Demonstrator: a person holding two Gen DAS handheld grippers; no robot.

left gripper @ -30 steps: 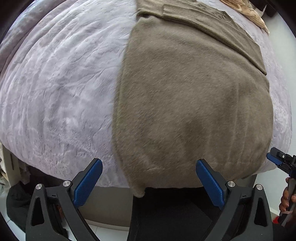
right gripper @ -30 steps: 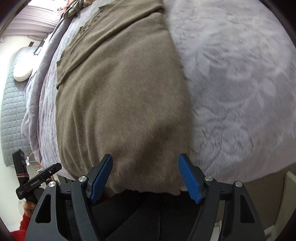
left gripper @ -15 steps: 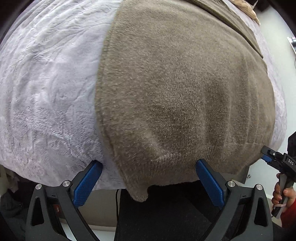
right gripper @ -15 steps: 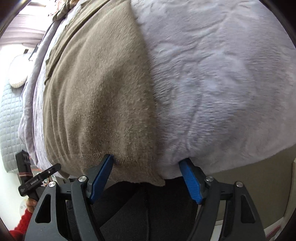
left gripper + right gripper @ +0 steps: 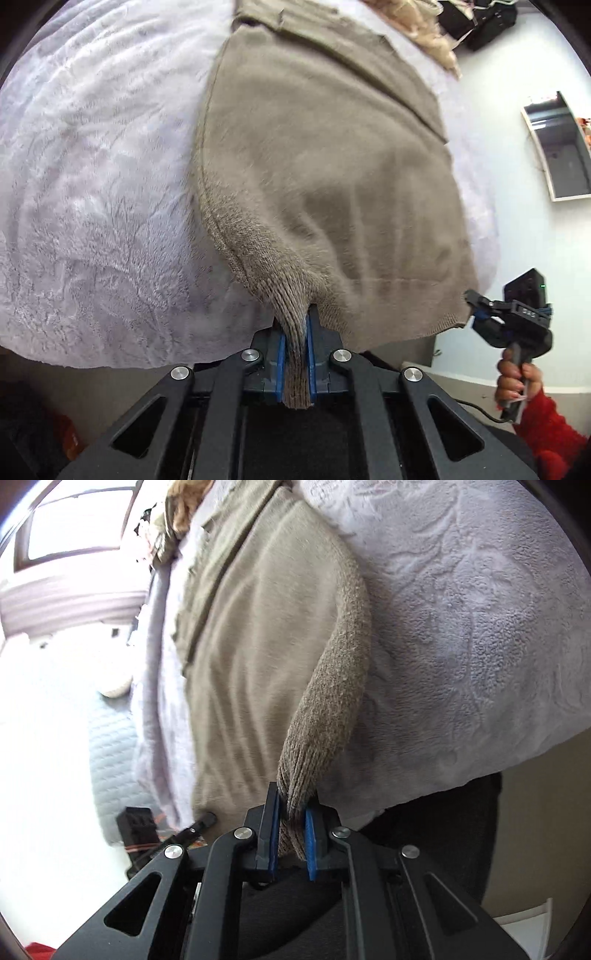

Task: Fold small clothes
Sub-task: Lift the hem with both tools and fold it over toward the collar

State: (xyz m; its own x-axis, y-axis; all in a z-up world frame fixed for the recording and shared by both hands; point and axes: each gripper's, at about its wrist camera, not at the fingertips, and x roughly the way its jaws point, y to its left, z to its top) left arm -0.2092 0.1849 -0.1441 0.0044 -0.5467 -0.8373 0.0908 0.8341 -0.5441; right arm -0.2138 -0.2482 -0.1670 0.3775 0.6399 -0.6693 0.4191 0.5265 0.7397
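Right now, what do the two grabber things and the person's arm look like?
Both are black frames with triangular cut-outs and silver bolts. The left gripper and right gripper have bright blue fingers. The right hand wears a fuzzy red sleeve, and a thin black cable trails below it.

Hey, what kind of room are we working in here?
Most likely a bedroom: a taupe knit sweater lies on a plush lilac blanket draped over what looks like a bed, with a window and a quilted grey cover beyond.

A plain taupe-brown knit sweater [image 5: 325, 177] lies on a pale lilac fleece blanket [image 5: 96, 206] with an embossed swirl pattern.
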